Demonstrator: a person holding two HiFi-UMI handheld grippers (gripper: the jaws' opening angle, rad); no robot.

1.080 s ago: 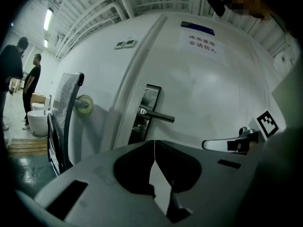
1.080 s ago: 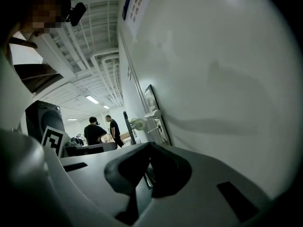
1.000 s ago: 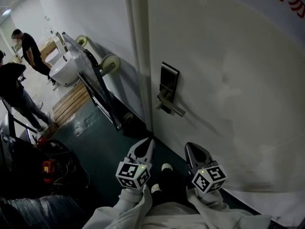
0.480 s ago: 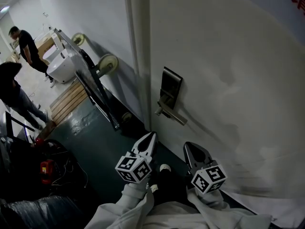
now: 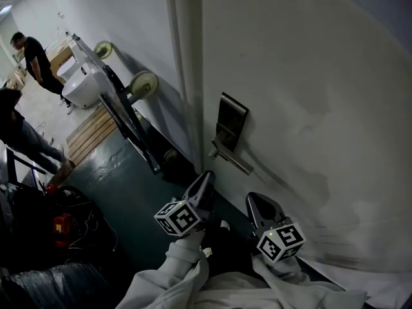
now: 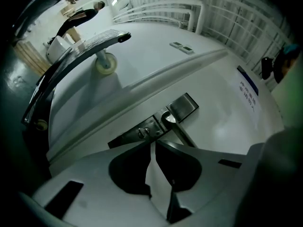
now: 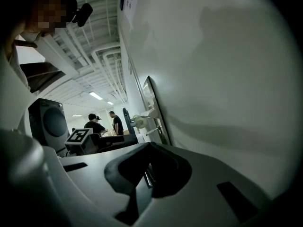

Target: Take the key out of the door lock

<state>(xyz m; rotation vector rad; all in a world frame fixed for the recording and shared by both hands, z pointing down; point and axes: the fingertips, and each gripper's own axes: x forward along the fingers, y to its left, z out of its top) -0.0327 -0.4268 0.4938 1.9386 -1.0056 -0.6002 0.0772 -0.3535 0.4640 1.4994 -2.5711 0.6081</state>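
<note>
Holding left gripper (image 6: 152,144) clenched, nothing between jaws, tips aimed at 12 o'clock toward small metal key (image 6: 142,132). Key seated in cylinder of dark rectangular metal lock plate (image 6: 125,137), near tips, not touching. Noting silver lever handle (image 6: 182,134) at 2 o'clock of key, on same plate. Holding right gripper (image 7: 149,171) likewise clenched and empty, at 3 o'clock of left one, just beside large white door (image 5: 309,108). Spotting wheeled grey cart (image 5: 118,105) leaning on wall at 10 o'clock in head view. Two dark-clothed persons (image 5: 32,60) farther off, same direction.
</note>
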